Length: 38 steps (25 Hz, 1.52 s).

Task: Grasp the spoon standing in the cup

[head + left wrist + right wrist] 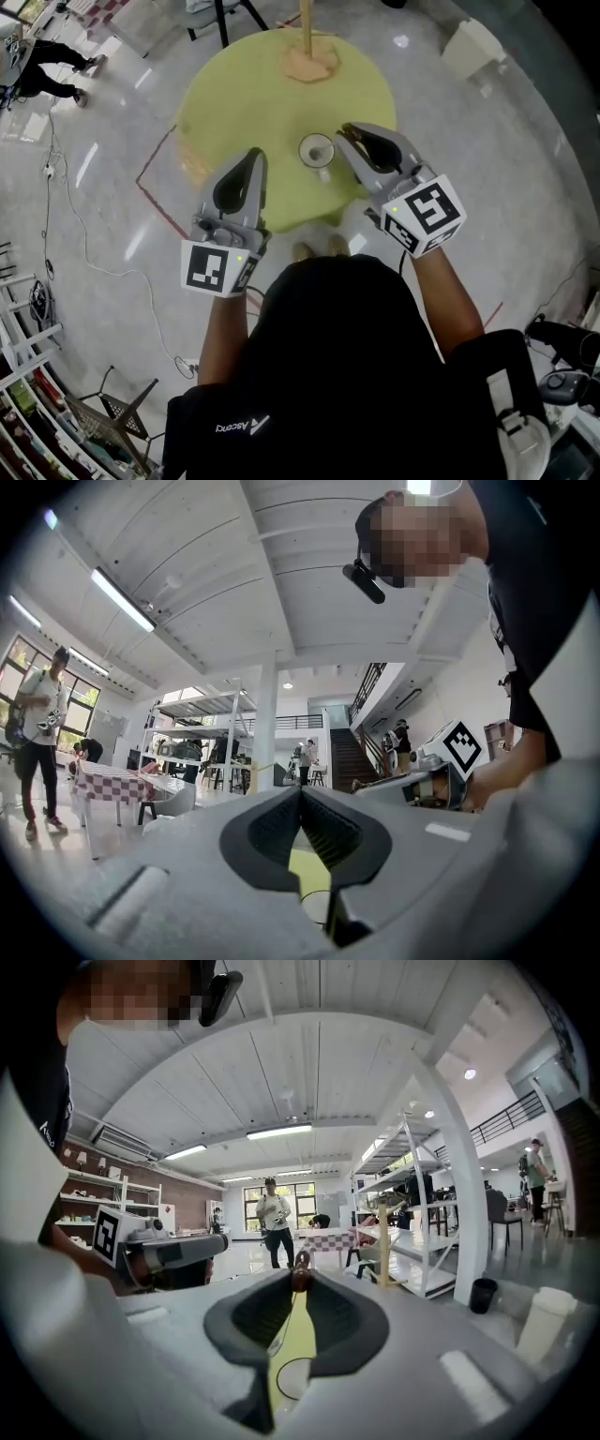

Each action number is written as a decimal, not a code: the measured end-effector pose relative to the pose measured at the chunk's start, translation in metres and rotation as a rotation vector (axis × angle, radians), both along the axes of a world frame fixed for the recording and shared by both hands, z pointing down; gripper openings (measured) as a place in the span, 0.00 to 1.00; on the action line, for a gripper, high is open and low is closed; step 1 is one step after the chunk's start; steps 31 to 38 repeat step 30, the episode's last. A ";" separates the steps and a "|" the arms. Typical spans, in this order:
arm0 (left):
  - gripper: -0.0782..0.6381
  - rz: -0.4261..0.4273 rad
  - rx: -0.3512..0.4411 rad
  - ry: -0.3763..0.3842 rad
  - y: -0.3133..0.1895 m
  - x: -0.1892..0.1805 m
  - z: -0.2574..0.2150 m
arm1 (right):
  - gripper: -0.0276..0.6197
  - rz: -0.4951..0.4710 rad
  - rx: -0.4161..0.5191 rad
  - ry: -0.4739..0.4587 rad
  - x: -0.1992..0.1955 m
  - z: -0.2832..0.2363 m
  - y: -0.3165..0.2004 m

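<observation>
black shirt (347,375) fills foreground. right gripper (301,1287) clamps spoon (301,1278) knob at jaw tips, above cup (317,150) on yellow table (244,103). left gripper (300,795) closed, empty. risk: shallow tip grip slips; skewed lift topples cup.

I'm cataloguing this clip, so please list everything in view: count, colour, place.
table: one, round, yellow-green, middle of the head view.
cup: one, white, on the table's near part.
spoon: one, thin stem with a reddish-brown end, standing in the cup.
wooden post: one, tan, on a tan base at the table's far edge.
tape lines: red, on the floor left of the table.
bystander: one, dark clothes, on the floor at far left.
left gripper: grey, jaws together and empty, left of the cup.
right gripper: grey, jaws closed on the spoon's top, right of the cup.
</observation>
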State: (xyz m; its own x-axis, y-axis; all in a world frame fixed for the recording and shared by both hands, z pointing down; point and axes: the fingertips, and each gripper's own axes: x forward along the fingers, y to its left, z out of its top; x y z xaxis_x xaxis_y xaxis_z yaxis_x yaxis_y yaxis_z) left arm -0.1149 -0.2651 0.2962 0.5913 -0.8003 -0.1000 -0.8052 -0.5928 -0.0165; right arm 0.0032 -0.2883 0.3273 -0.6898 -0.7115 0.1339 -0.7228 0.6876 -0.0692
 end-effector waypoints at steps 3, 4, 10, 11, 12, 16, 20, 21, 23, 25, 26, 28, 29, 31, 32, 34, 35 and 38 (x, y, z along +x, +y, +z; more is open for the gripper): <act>0.12 0.009 0.014 0.001 0.003 0.003 -0.003 | 0.12 0.016 0.016 -0.010 0.006 -0.007 0.005; 0.12 0.012 0.016 0.001 0.004 0.003 -0.004 | 0.12 0.021 0.023 -0.011 0.008 -0.009 0.006; 0.12 0.017 0.022 0.002 0.011 0.006 -0.008 | 0.12 0.032 0.038 -0.007 0.013 -0.014 0.014; 0.12 0.016 0.023 0.002 0.013 0.006 -0.009 | 0.12 0.032 0.039 -0.009 0.013 -0.015 0.015; 0.12 0.016 0.023 0.002 0.014 0.006 -0.009 | 0.12 0.031 0.039 -0.010 0.013 -0.015 0.017; 0.12 0.015 0.020 -0.001 0.018 0.007 -0.008 | 0.12 0.029 0.042 -0.014 0.014 -0.016 0.020; 0.12 0.011 0.017 -0.004 0.017 0.006 -0.006 | 0.12 0.027 0.045 -0.017 0.014 -0.015 0.018; 0.12 0.009 0.017 -0.004 0.017 0.006 -0.006 | 0.12 0.027 0.045 -0.018 0.014 -0.015 0.017; 0.12 0.006 0.018 -0.003 0.018 0.006 -0.006 | 0.12 0.027 0.045 -0.017 0.014 -0.014 0.018; 0.12 0.004 0.020 -0.002 0.020 0.005 -0.007 | 0.12 0.028 0.045 -0.017 0.015 -0.015 0.019; 0.12 0.004 0.020 -0.002 0.020 0.005 -0.007 | 0.12 0.028 0.045 -0.017 0.015 -0.015 0.019; 0.12 0.002 0.021 -0.001 0.018 0.004 -0.008 | 0.12 0.028 0.048 -0.016 0.013 -0.015 0.017; 0.12 0.001 0.022 -0.001 0.017 0.003 -0.008 | 0.12 0.028 0.049 -0.016 0.013 -0.016 0.016; 0.12 0.000 0.022 0.000 0.016 0.002 -0.008 | 0.12 0.027 0.050 -0.015 0.012 -0.016 0.014; 0.12 0.000 0.022 0.000 0.016 0.002 -0.008 | 0.12 0.027 0.050 -0.015 0.012 -0.016 0.014; 0.12 0.000 0.022 0.000 0.016 0.002 -0.008 | 0.12 0.027 0.050 -0.015 0.012 -0.016 0.014; 0.12 0.000 0.022 0.000 0.016 0.002 -0.008 | 0.12 0.027 0.050 -0.015 0.012 -0.016 0.014; 0.12 0.000 0.022 0.000 0.016 0.002 -0.008 | 0.12 0.027 0.050 -0.015 0.012 -0.016 0.014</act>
